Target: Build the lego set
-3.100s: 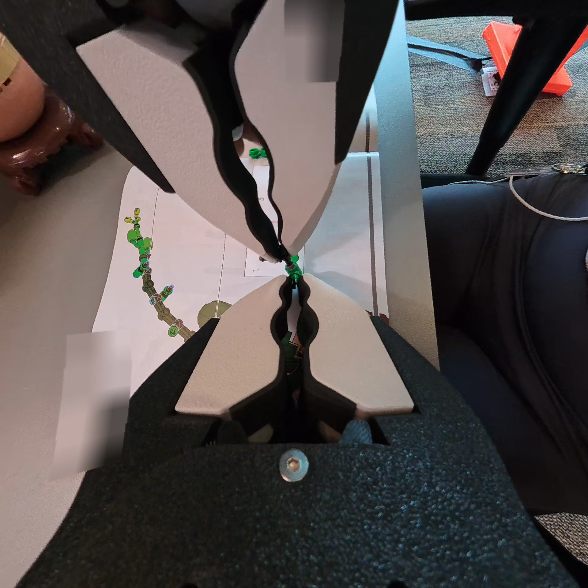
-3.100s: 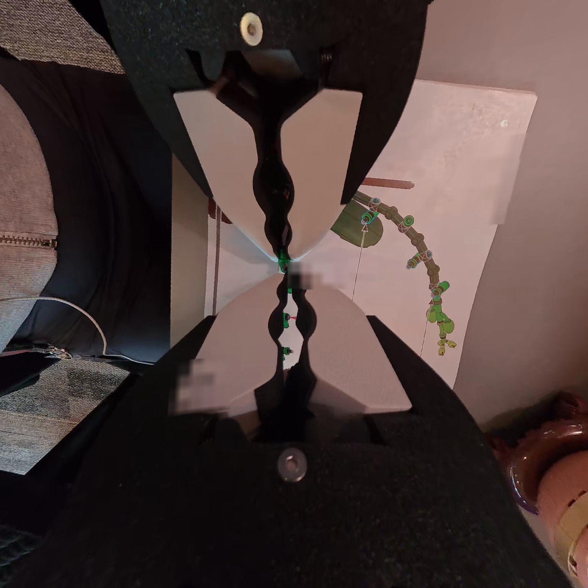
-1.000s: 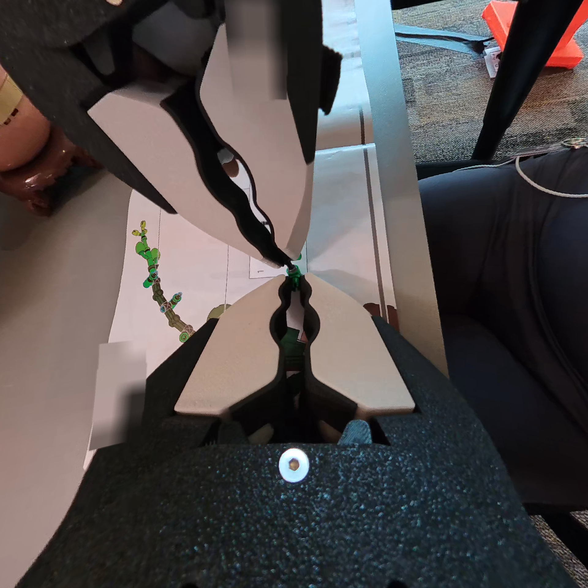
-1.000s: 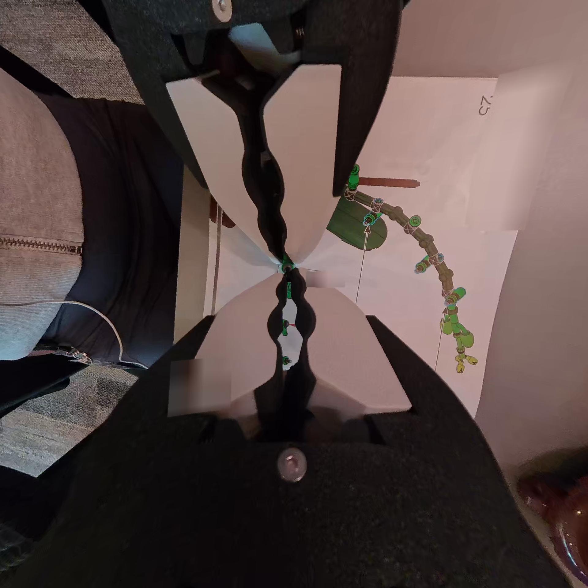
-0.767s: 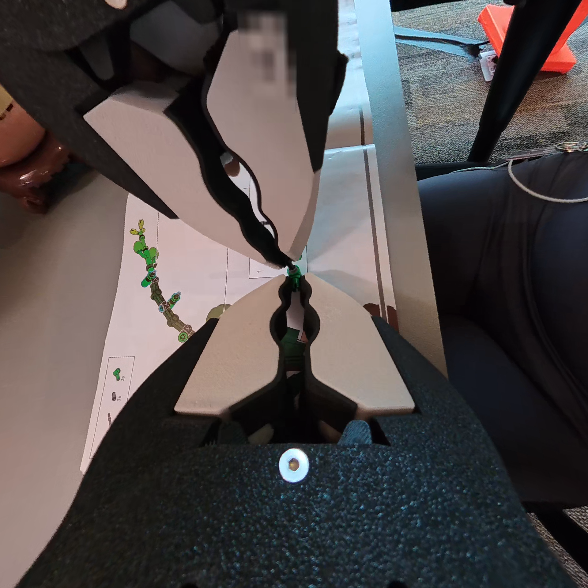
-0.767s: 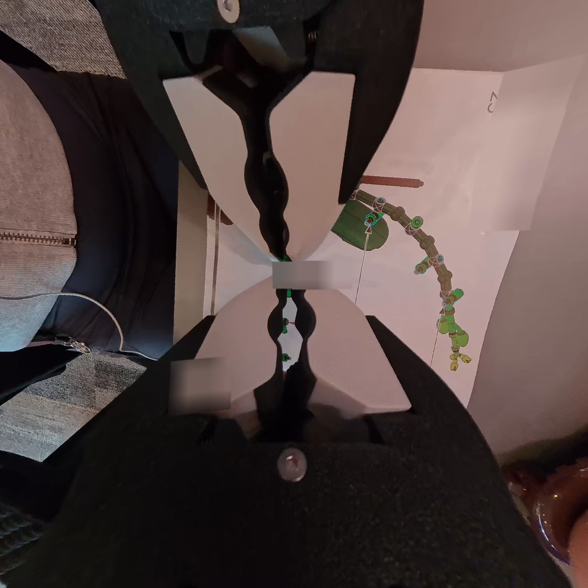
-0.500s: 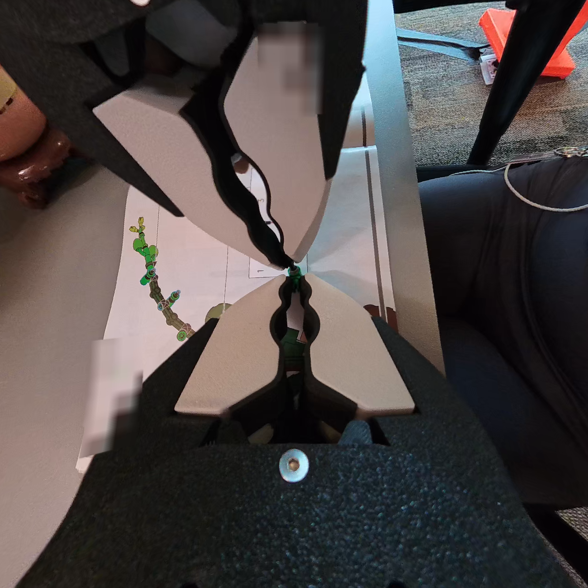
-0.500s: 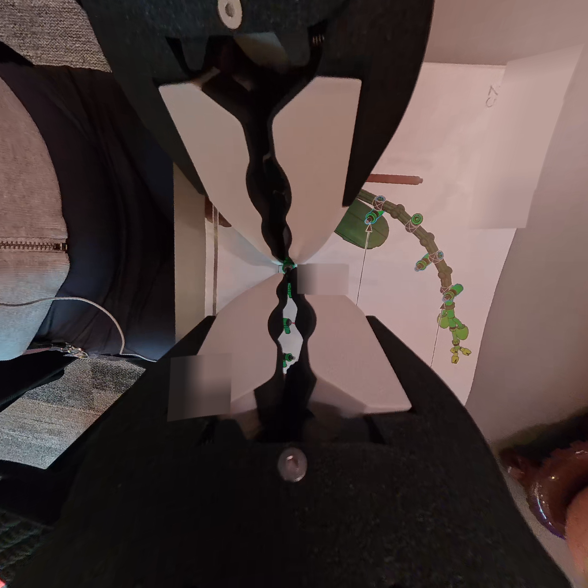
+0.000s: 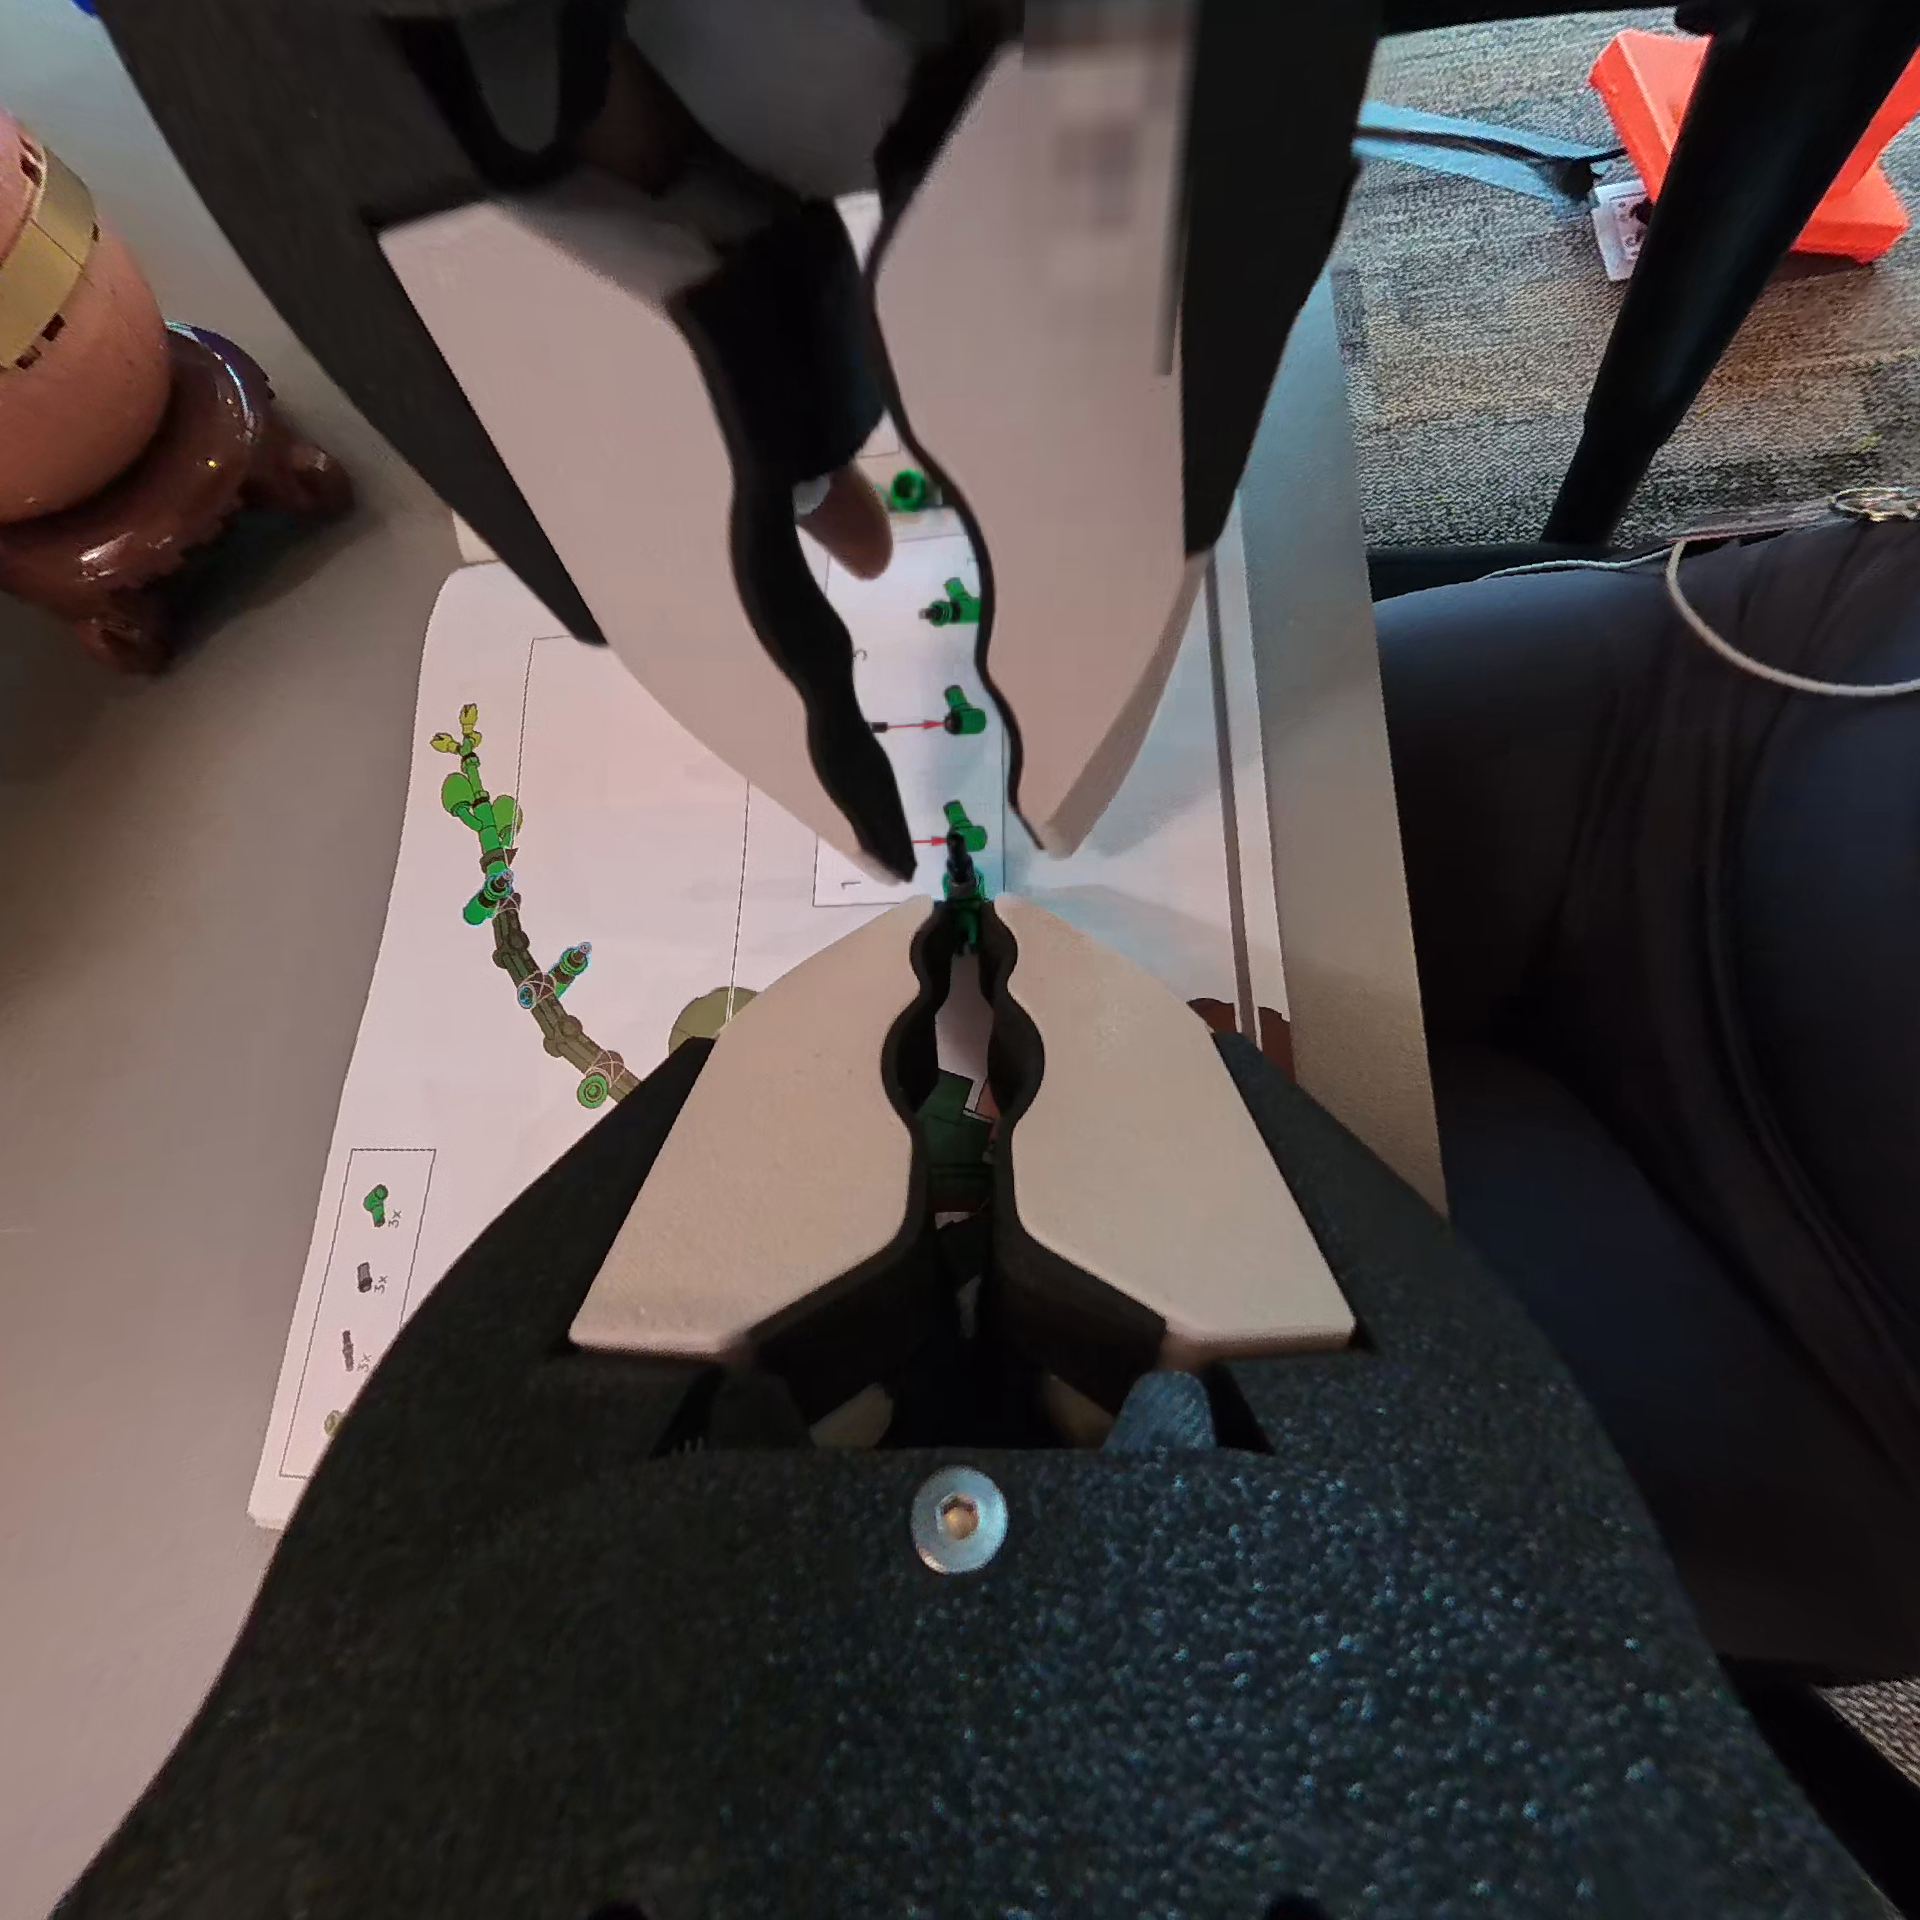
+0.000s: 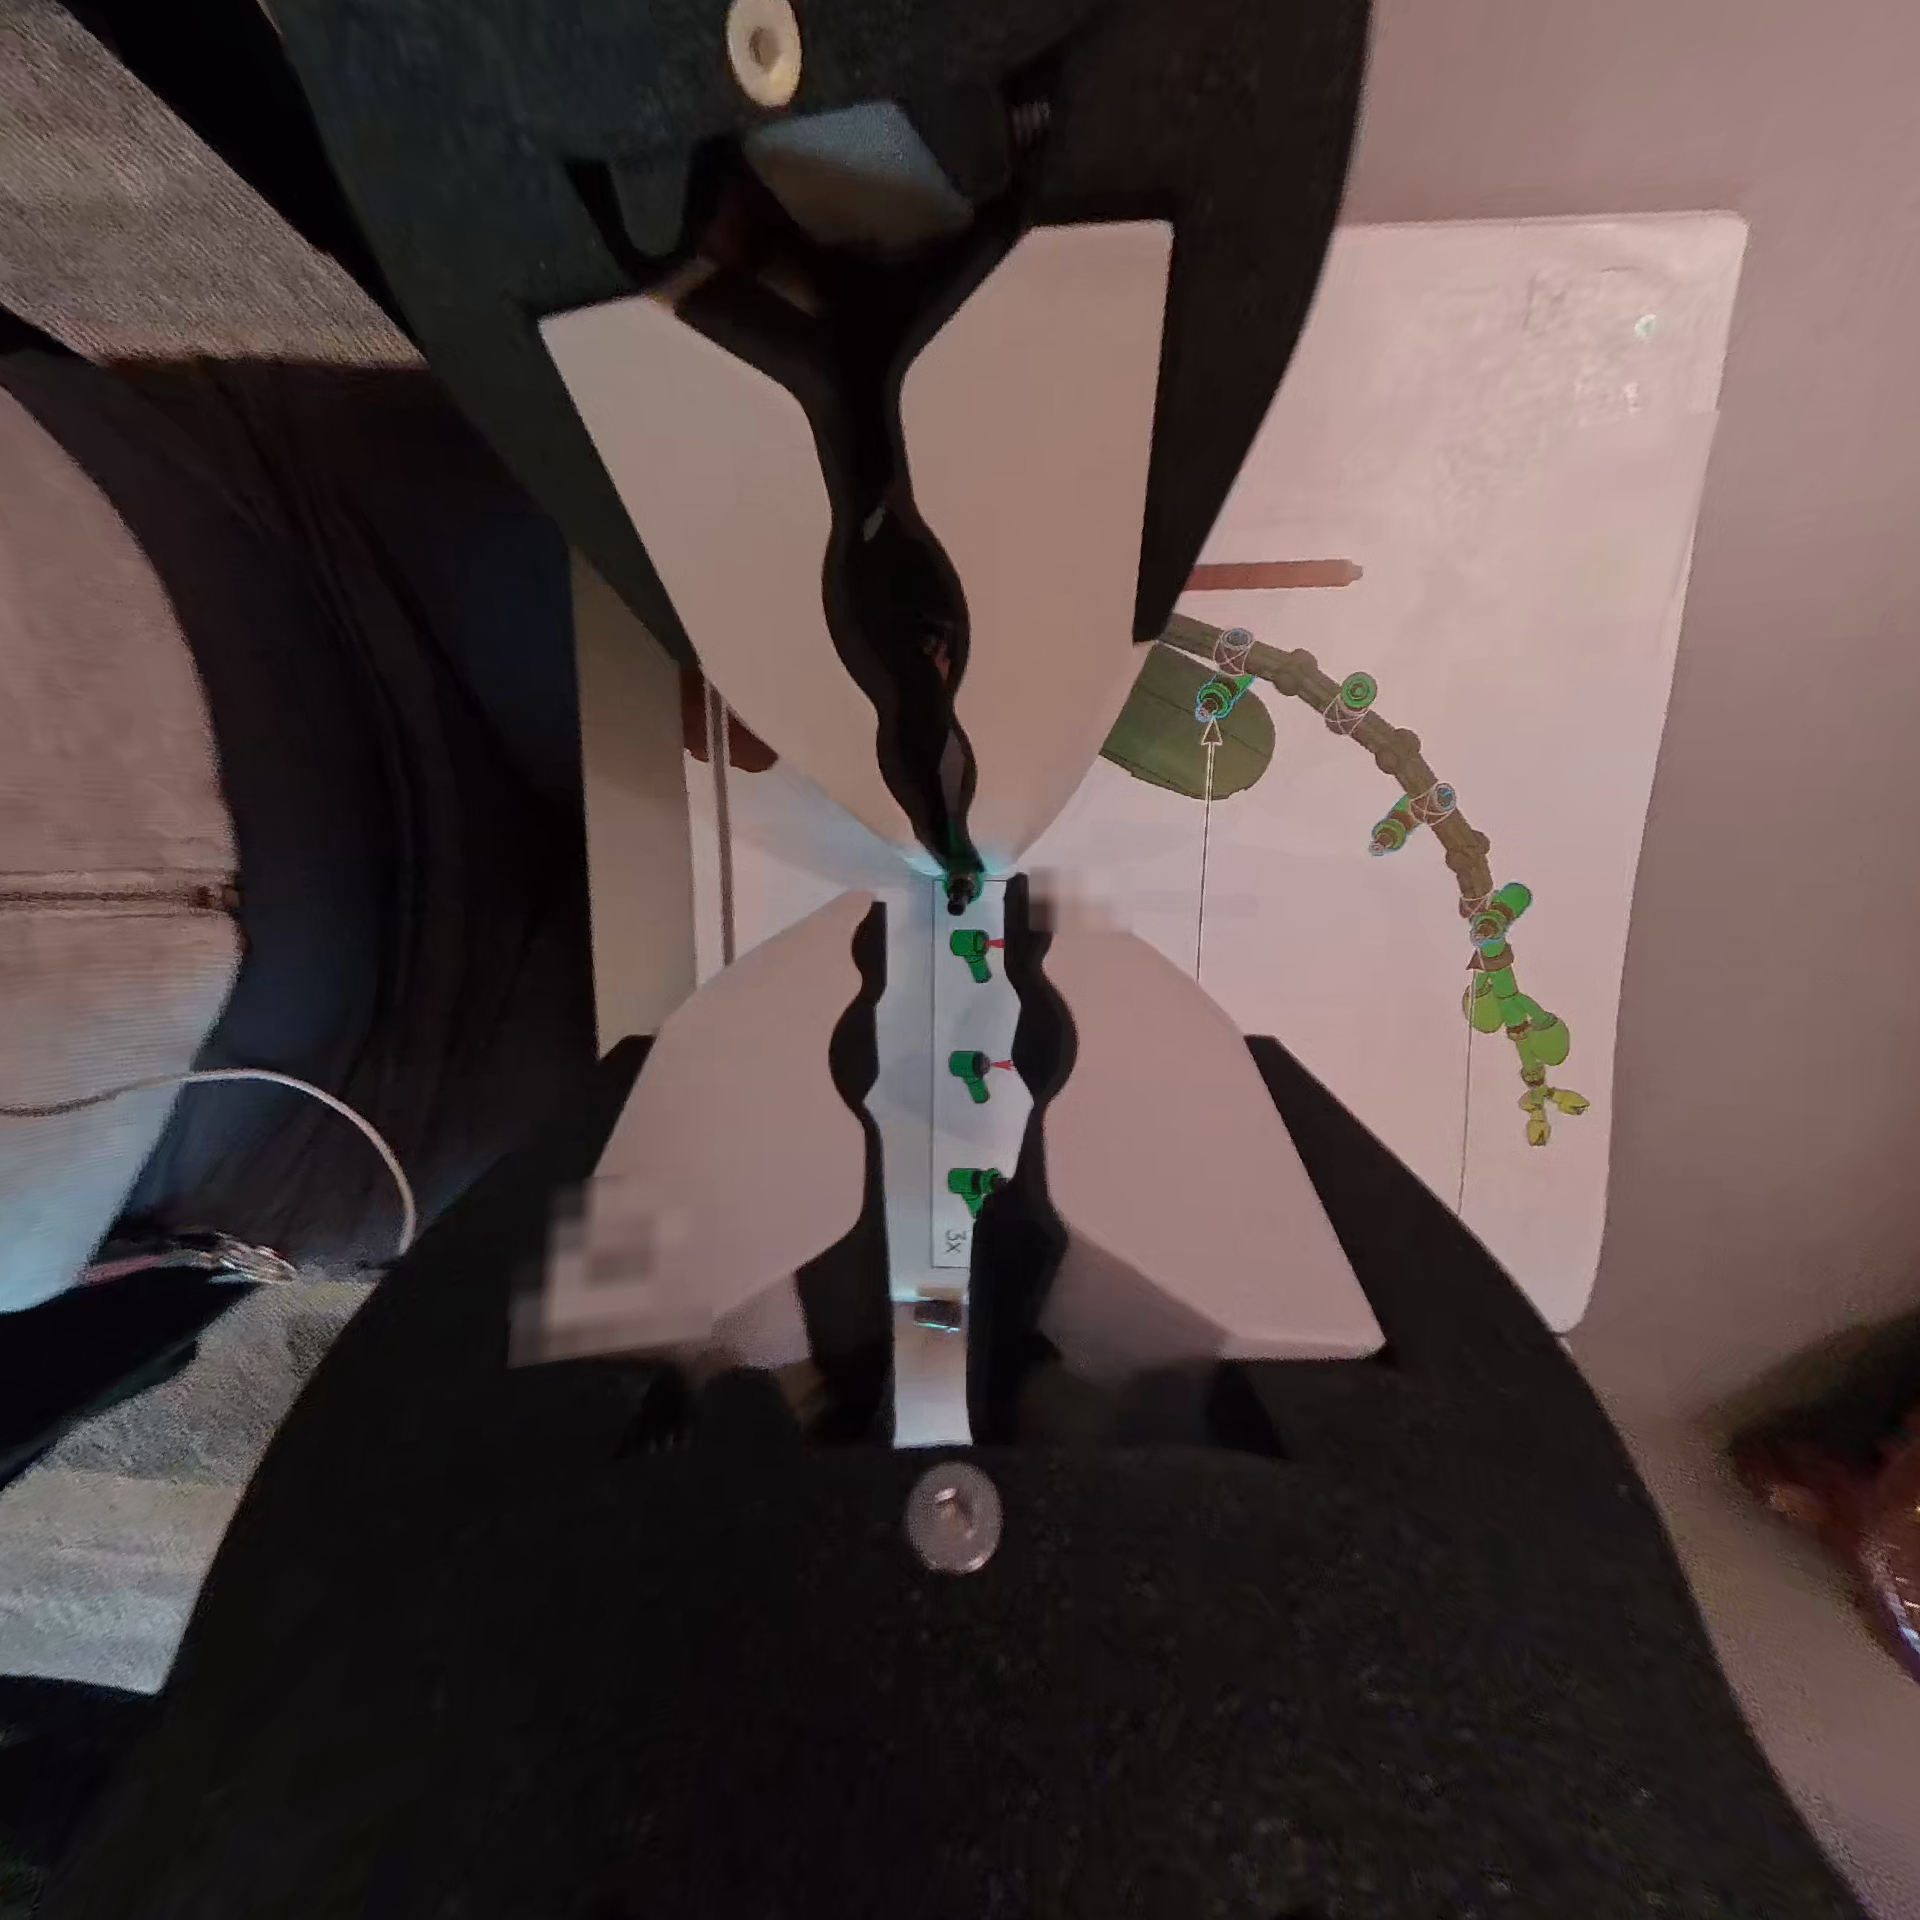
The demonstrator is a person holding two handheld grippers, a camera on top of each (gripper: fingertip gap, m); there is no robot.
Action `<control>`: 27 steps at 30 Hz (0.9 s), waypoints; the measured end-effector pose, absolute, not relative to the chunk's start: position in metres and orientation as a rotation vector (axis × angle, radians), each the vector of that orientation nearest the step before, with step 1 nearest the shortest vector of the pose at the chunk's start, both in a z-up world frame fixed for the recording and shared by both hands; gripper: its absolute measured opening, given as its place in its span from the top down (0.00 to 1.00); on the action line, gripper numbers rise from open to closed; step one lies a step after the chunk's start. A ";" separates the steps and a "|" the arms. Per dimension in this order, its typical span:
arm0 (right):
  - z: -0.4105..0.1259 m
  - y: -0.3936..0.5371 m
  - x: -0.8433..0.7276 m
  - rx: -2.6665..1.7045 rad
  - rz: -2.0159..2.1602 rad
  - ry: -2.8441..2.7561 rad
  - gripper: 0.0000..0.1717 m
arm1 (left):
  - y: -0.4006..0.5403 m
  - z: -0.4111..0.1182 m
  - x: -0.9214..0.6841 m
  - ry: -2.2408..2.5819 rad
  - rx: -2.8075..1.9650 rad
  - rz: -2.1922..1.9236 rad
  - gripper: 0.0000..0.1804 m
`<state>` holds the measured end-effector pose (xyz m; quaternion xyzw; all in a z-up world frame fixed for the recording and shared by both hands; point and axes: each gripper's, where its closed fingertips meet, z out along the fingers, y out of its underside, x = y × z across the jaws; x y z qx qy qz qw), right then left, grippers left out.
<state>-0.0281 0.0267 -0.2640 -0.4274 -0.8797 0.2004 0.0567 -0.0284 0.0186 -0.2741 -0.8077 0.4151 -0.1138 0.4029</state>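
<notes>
Left wrist view: left tongs (image 9: 958, 906) clenched on a small green piece with a black pin (image 9: 961, 891), held over the instruction sheet (image 9: 623, 831) on the counter (image 9: 156, 935). Right wrist view: right tongs (image 10: 951, 902) released, fingers apart just beside the pin, presumably so the left alone keeps it

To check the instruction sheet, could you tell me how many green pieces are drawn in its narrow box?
3, in a column on the sheet between the right claw's open fingers: top drawing, middle drawing, bottom drawing, partly behind a finger. None seems hidden.
</notes>
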 end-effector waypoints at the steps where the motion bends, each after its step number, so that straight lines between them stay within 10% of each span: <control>1: -0.259 0.027 -0.028 -1.316 0.666 -2.639 0.87 | 0.018 -0.274 -0.029 1.049 -2.039 -0.286 0.98; 13: -0.182 0.088 0.001 -1.465 1.331 -1.601 0.71 | 0.019 -0.274 -0.029 1.039 -2.046 -0.290 0.97; 27: -0.202 0.101 0.023 -1.411 1.355 -1.491 0.88 | 0.018 -0.274 -0.029 1.041 -2.043 -0.281 0.97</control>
